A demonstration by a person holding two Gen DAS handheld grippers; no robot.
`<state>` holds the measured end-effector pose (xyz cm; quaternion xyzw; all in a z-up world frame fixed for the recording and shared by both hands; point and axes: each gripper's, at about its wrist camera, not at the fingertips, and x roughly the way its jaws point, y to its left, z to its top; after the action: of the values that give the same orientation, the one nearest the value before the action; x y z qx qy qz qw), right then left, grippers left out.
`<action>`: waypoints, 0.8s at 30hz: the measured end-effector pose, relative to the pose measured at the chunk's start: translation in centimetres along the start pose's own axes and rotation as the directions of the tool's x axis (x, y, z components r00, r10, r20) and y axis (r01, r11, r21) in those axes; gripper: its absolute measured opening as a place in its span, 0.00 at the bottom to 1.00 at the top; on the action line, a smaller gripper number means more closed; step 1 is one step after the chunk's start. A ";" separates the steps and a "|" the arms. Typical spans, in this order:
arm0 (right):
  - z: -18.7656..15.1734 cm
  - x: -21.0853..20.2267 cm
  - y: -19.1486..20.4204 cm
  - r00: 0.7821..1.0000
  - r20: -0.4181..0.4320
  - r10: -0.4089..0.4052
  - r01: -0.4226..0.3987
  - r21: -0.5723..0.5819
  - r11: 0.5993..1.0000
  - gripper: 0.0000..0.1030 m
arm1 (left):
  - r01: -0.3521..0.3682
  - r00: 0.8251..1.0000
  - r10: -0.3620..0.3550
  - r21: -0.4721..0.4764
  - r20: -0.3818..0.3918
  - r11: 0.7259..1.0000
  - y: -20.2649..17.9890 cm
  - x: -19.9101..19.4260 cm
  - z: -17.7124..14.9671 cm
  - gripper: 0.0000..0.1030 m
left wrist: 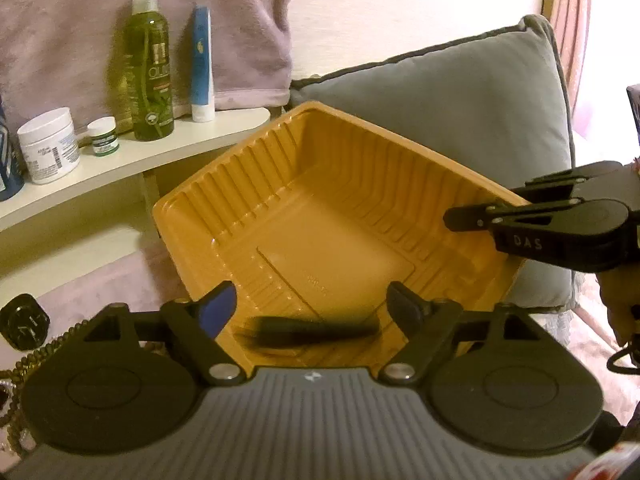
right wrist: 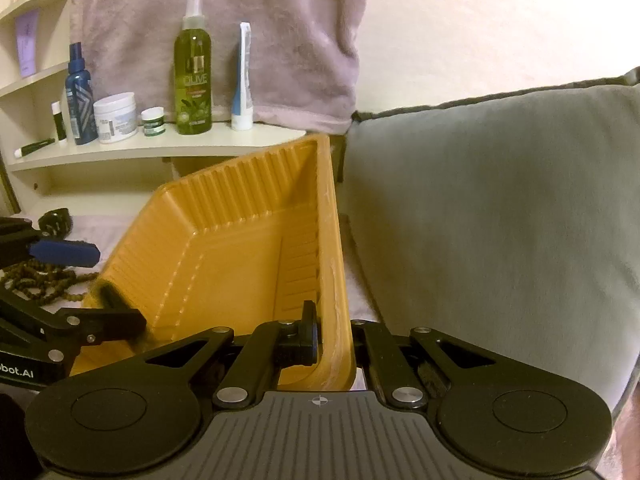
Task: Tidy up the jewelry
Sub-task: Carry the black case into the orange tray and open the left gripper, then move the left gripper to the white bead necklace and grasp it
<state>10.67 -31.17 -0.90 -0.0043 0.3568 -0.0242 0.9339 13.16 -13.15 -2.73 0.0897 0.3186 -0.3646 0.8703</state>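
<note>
An empty orange plastic tray (left wrist: 328,216) is held tilted above the bed. My right gripper (right wrist: 338,340) is shut on the tray's right rim (right wrist: 334,280); it shows in the left wrist view (left wrist: 520,216) at the tray's far right edge. My left gripper (left wrist: 312,308) is open, its fingers straddling the tray's near edge, one finger inside the tray; it shows in the right wrist view (right wrist: 80,280). A brown bead necklace (right wrist: 44,284) lies on the cover to the left, also in the left wrist view (left wrist: 28,364). A black watch (left wrist: 24,320) lies beside it.
A grey cushion (right wrist: 500,220) stands right behind the tray. A cream shelf (right wrist: 160,148) at back left holds a green spray bottle (right wrist: 193,76), a white-blue tube (right wrist: 243,80), white jars (right wrist: 115,117) and a blue bottle (right wrist: 80,96). A mauve blanket (right wrist: 224,20) hangs behind.
</note>
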 end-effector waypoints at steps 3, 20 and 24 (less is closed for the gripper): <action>0.0 -0.1 0.1 1.000 0.002 -0.001 0.001 0.000 1.000 0.04 | -0.020 1.000 0.020 -0.011 0.012 1.000 0.2 -0.5 0.0 0.78; -0.3 0.0 0.1 1.000 -0.002 -0.004 0.004 -0.009 1.000 0.04 | -0.422 0.902 0.433 -0.201 0.007 0.884 6.3 -8.6 -5.7 0.78; -0.3 0.1 0.1 1.000 -0.006 -0.007 0.007 -0.012 1.000 0.04 | -0.477 0.874 0.484 -0.259 -0.040 0.840 8.8 -9.4 -7.6 0.77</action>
<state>10.53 -31.04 -1.19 -0.0109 0.3599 -0.0254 0.9326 10.54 1.57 -3.52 0.0464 0.3193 -0.0909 0.9421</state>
